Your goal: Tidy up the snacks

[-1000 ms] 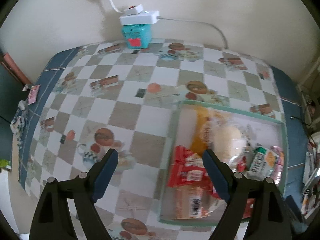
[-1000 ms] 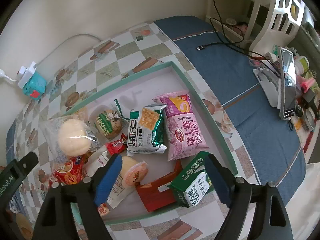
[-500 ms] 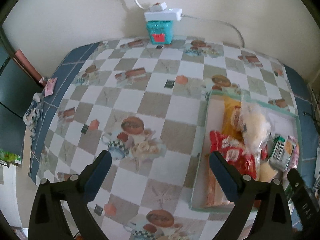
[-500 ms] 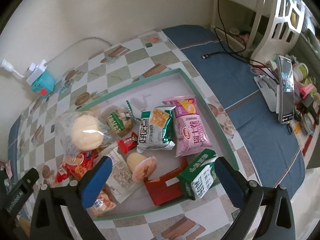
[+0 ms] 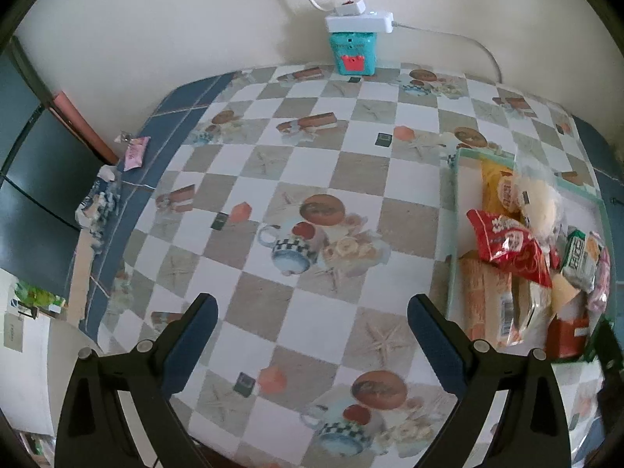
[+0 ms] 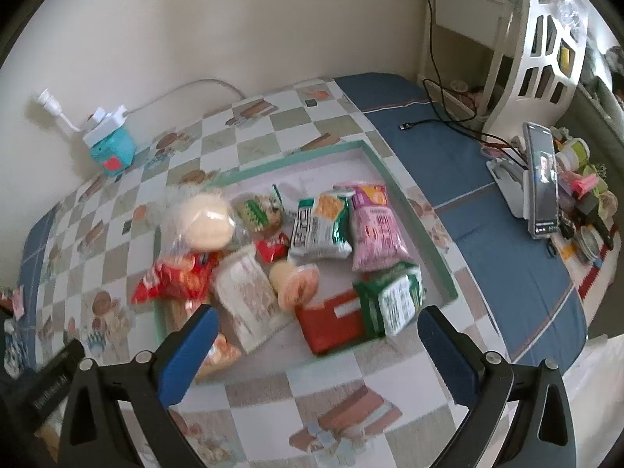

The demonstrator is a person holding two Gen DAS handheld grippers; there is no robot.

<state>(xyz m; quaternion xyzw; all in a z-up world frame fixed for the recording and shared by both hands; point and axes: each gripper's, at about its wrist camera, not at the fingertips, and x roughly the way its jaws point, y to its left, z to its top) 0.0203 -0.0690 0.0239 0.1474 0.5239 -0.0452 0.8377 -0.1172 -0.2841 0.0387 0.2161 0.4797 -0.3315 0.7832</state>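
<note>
A shallow tray with a green rim (image 6: 394, 179) (image 5: 454, 179) lies on the checked tablecloth and holds several snacks. Among them are a round bun in clear wrap (image 6: 206, 216), a red crinkly bag (image 6: 175, 279) (image 5: 507, 247), a green cracker pack (image 6: 321, 222), a pink pack (image 6: 374, 230), a red box (image 6: 335, 325) and a green carton (image 6: 394, 300). My right gripper (image 6: 318, 321) hangs open above the tray's near edge, holding nothing. My left gripper (image 5: 312, 312) is open over bare cloth, left of the tray.
A teal box with a white power strip (image 5: 353, 43) stands at the wall. A phone on a stand (image 6: 540, 183) and small clutter sit on the blue cloth at right, with a black cable (image 6: 440, 121). A pink wrapper (image 5: 134, 152) lies at the table's left edge.
Both grippers opened wider and drew back from the tray. The left one slid left, so the tray now sits at its view's right edge. The snacks stayed put.
</note>
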